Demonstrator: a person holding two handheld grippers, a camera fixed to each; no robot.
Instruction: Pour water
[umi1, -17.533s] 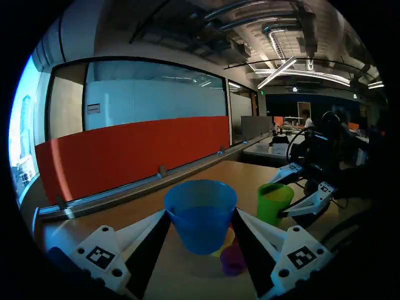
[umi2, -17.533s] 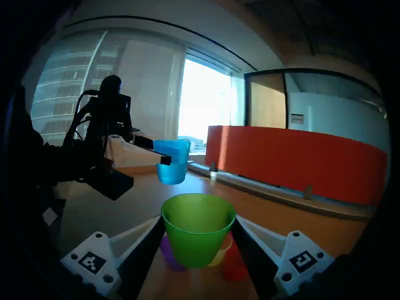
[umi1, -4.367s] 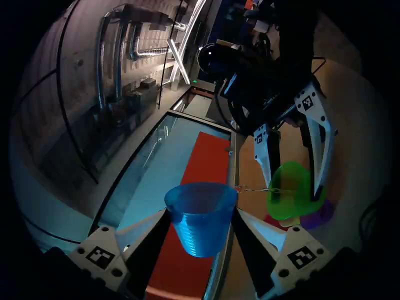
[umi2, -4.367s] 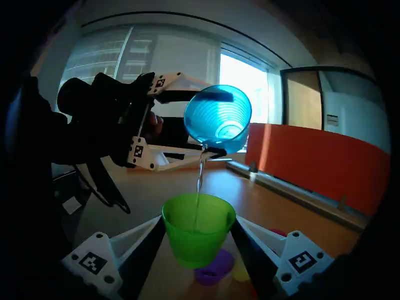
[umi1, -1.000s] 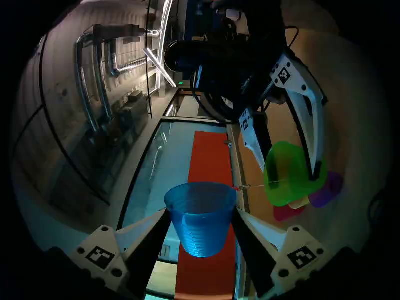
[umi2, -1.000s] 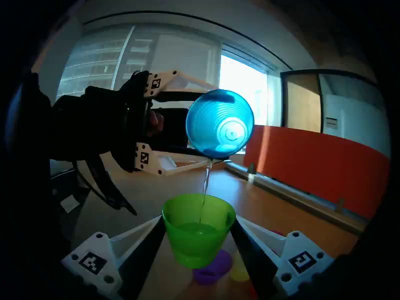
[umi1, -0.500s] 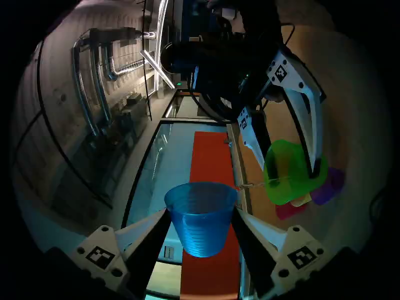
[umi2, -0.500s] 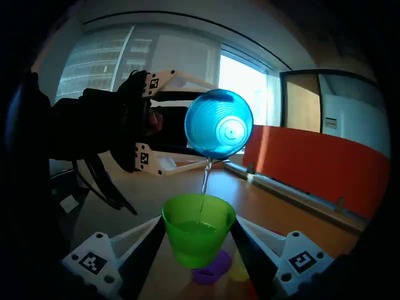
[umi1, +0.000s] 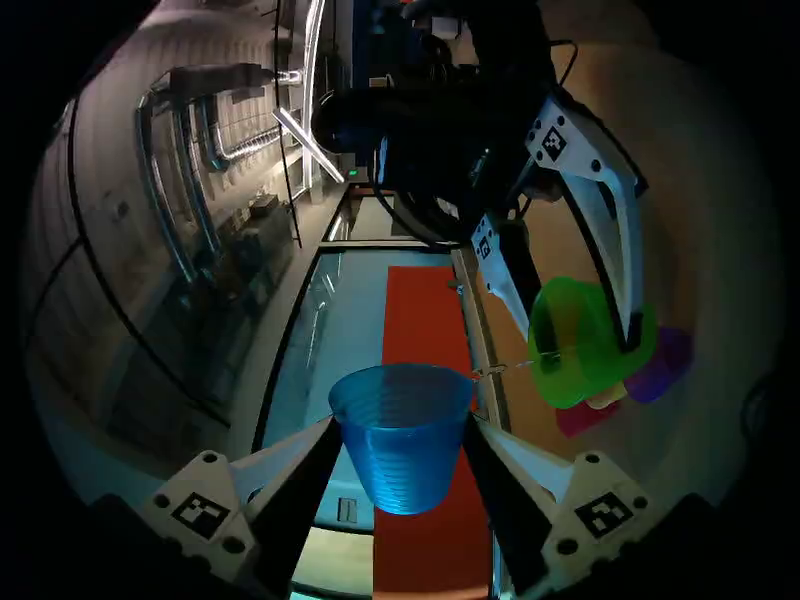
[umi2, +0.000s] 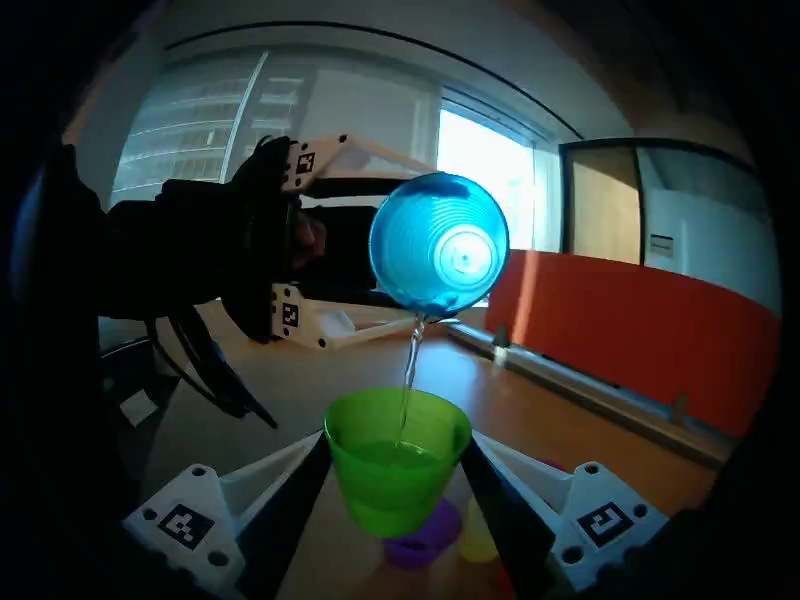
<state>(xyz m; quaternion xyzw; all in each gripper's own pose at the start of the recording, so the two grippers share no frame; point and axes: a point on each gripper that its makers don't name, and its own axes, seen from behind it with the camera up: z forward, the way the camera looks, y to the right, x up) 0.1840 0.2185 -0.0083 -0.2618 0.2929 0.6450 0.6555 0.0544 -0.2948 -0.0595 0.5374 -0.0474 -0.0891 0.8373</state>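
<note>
Pour was under way. Left gripper (umi1: 400, 428), jaws clamped on either side of the blue cup (umi1: 402, 445), was rolled far over, so in the right gripper view the cup's mouth faced almost straight at the camera with its base showing inside. Against a few seconds back, the tilt had steepened and the cup sat a touch higher; over the last half second it barely moved. A thin stream of water (umi2: 410, 360) fell from the cup's lower lip into the green cup (umi2: 395, 480), which the right gripper (umi2: 397, 445) held upright directly beneath, jaws closed on its walls, lifted clear above the worktop (umi2: 300, 400). Water level in the green cup had plainly risen since the pour began; a pool now stood well below the rim. Little water showed in the blue cup, so I judged the transfer nearly spent, the steeper tilt serving to drain the last of it. No splash or spill seen on the worktop. A purple cup (umi2: 425, 545) lay on the worktop below the green one, untouched.
</note>
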